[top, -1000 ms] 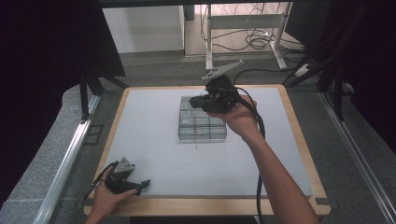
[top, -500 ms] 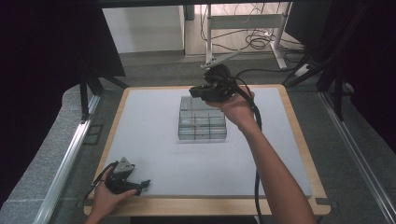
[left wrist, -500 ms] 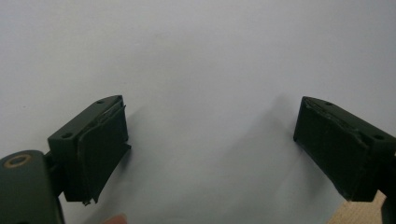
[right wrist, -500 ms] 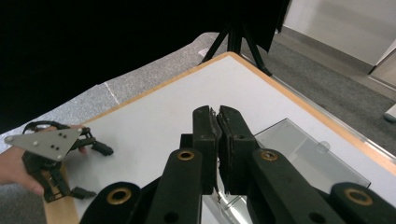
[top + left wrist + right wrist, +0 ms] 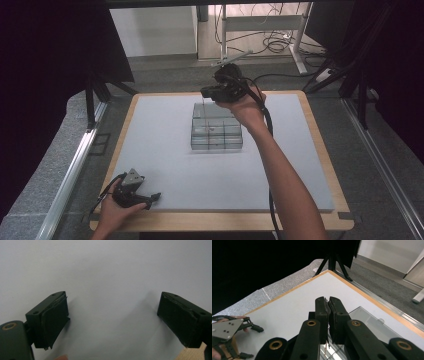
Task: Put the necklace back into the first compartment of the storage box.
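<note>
A clear plastic compartment box (image 5: 217,131) lies on the middle of the grey mat (image 5: 160,140). My right gripper (image 5: 207,93) hangs above the box's far end, its jaws pressed together. A thin pale strand (image 5: 202,106) dangles from them toward the box; in the right gripper view the shut gripper (image 5: 328,300) stands over the box (image 5: 368,322), with the strand (image 5: 327,346) just below the jaws. My left gripper (image 5: 148,199) rests at the mat's near left corner, and its own view shows the gripper (image 5: 112,320) wide open with nothing between the jaws.
A wooden rim (image 5: 220,221) frames the mat. Grey floor and metal rails (image 5: 75,165) run along both sides. Desk legs and cables (image 5: 280,45) stand beyond the far edge. Black curtains hang at the left and right.
My right gripper has lifted from over the box and drifted toward the far edge and slightly left. The left gripper has stayed put.
</note>
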A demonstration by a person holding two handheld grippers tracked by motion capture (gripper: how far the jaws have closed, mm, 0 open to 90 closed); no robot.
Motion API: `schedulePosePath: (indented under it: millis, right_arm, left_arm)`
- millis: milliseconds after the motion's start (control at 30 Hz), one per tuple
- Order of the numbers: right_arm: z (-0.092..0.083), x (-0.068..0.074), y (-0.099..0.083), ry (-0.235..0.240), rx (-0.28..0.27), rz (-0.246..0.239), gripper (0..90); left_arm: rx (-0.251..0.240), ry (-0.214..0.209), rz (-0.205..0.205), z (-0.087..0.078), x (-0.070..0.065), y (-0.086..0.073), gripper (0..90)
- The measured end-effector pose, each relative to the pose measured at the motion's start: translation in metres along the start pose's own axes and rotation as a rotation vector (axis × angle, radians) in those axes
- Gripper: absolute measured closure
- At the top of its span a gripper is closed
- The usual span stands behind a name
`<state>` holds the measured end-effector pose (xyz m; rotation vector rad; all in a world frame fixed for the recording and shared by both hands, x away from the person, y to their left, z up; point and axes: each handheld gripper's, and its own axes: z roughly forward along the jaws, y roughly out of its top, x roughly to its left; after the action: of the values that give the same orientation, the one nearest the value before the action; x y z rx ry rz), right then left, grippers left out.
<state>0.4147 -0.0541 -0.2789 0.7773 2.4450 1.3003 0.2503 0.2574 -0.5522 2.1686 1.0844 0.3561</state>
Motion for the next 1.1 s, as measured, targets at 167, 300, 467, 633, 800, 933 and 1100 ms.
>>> schedulePosePath:
  millis: [167, 300, 467, 633, 800, 933, 1100]
  right_arm:
    - [0.007, -0.005, 0.002, -0.016, -0.002, 0.011, 84.5]
    - [0.014, -0.008, 0.003, -0.028, -0.001, 0.016, 84.4]
    - [0.025, -0.015, 0.004, -0.046, 0.007, 0.031, 84.4]
    - [0.032, -0.022, 0.004, -0.057, 0.001, 0.058, 84.4]
    - [0.037, -0.028, 0.002, -0.06, -0.005, 0.076, 84.5]
    - [0.043, -0.031, 0.001, -0.066, -0.021, 0.09, 84.4]
    - [0.053, -0.035, 0.001, -0.077, -0.029, 0.102, 84.5]
  left_arm:
    - [0.001, -0.001, 0.001, 0.0, 0.0, 0.0, 9.9]
    - [0.001, -0.001, 0.004, 0.0, 0.0, 0.0, 9.8]
    - [0.001, 0.0, 0.004, 0.0, 0.0, 0.0, 9.9]
    - [0.002, -0.001, 0.003, 0.0, 0.0, 0.0, 9.8]
    - [0.002, -0.002, 0.003, 0.0, 0.0, 0.0, 9.8]
    - [0.0, -0.002, 0.0, 0.0, 0.0, 0.0, 9.8]
    - [-0.001, -0.003, 0.001, 0.0, 0.0, 0.0, 9.8]
